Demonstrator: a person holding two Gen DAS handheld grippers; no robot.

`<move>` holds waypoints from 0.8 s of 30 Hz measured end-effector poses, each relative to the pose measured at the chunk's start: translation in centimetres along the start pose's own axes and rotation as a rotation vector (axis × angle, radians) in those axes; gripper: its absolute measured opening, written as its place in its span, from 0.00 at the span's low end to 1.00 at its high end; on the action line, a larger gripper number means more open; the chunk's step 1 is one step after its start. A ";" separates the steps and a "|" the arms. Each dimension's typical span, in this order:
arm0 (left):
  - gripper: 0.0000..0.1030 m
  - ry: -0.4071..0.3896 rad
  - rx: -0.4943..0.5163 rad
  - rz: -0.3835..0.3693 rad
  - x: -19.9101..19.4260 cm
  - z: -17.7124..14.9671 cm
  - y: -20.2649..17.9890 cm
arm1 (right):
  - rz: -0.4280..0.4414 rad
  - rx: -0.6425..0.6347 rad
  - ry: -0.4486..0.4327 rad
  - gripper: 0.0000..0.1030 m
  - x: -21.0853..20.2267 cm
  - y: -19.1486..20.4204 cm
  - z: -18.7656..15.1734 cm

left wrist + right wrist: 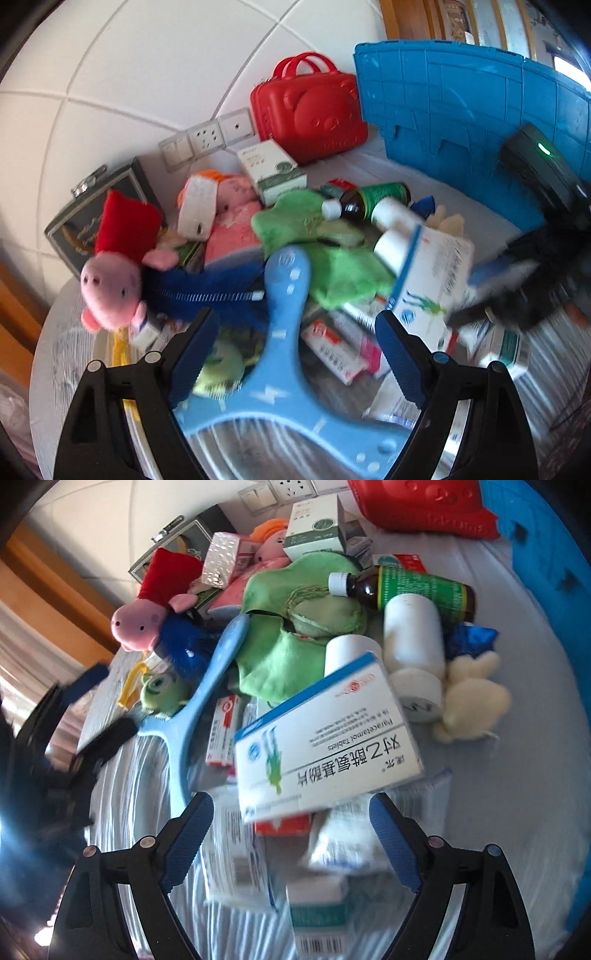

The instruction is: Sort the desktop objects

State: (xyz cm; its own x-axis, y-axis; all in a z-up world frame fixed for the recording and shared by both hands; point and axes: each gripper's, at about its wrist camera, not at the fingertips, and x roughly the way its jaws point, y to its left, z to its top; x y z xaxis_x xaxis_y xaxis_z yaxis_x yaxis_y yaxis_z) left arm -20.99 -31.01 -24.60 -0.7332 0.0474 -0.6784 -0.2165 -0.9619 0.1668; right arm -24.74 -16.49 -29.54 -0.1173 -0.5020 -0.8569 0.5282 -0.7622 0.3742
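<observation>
Jaws apart, the right hand-held gripper (291, 834) hovers just short of the paracetamol box (325, 734), lying crosswise dead ahead atop the tabletop heap. The left hand-held gripper (295, 350), also apart, straddles the blue plastic handle (284, 332), farther from the box.

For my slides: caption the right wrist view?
Open right hand-held gripper poised over a white-and-blue paracetamol tablet box atop cluttered toys and medicines.
</observation>
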 end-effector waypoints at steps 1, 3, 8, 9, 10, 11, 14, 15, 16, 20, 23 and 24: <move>0.84 0.008 -0.003 0.008 -0.1 -0.5 0.1 | 0.000 -0.007 -0.016 0.84 0.2 0.2 0.5; 0.84 0.042 -0.024 0.021 -0.3 -1.8 0.7 | -0.017 -0.029 -0.076 0.84 -0.5 0.6 1.4; 0.84 0.105 -0.096 0.013 0.1 -4.2 1.5 | -0.084 -0.092 -0.102 0.84 -2.0 1.4 2.0; 0.84 0.116 -0.114 0.005 0.5 -4.6 1.4 | -0.085 -0.097 -0.098 0.84 -2.1 1.3 1.7; 0.84 0.121 -0.130 0.004 0.8 -4.7 1.5 | -0.086 -0.101 -0.097 0.84 -2.3 1.3 1.4; 0.84 0.128 -0.148 0.003 1.1 -4.8 1.4 | -0.087 -0.102 -0.097 0.84 -2.5 1.2 1.1; 0.84 0.138 -0.181 -0.025 2.3 -4.8 1.1 | -0.085 -0.092 -0.090 0.84 -3.3 0.5 0.3; 0.84 0.131 -0.158 -0.025 2.9 -4.4 0.8 | -0.084 -0.087 -0.089 0.84 -3.5 0.3 0.1; 0.84 0.123 -0.137 -0.028 3.3 -4.2 0.6 | -0.079 -0.079 -0.087 0.84 -3.7 0.0 0.0; 0.84 0.149 -0.068 -0.043 5.9 -2.9 0.8 | -0.071 -0.051 -0.089 0.84 -4.1 -0.4 -0.3; 0.84 0.121 -0.072 -0.059 5.2 -2.5 1.6 | -0.030 -0.077 -0.104 0.84 -4.6 0.6 -0.1; 0.84 0.111 -0.071 -0.053 4.6 -2.5 1.9 | -0.007 -0.091 -0.117 0.84 -4.6 1.4 0.5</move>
State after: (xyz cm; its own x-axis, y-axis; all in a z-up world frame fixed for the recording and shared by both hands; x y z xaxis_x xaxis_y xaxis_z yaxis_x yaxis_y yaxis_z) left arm -23.19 -33.31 -29.20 -0.6457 0.0723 -0.7602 -0.2040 -0.9757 0.0805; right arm -23.90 -15.48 -24.93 -0.2154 -0.5449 -0.8104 0.6008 -0.7282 0.3299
